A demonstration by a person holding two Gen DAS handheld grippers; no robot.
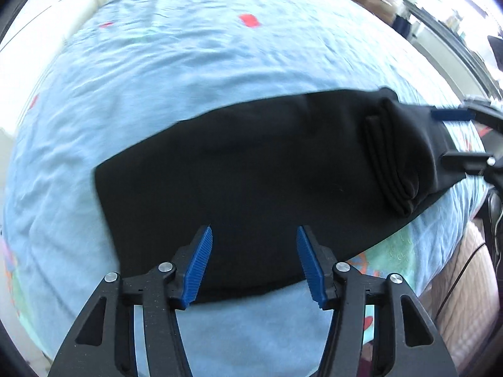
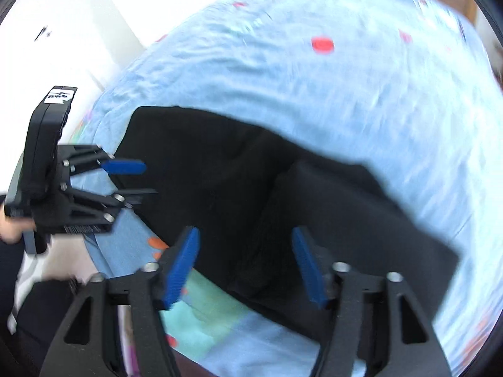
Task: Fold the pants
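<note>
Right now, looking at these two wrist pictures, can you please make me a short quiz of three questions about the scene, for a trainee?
1. True or false: the left gripper has cloth clamped between its jaws.
2. Which colour are the pants? A) black B) red C) white
3. Fill in: the pants lie on a light ____ bedspread with red spots.

Key:
1. False. The jaws stand apart, above the pants, with nothing pinched. The right gripper is open too.
2. A.
3. Blue.
</note>
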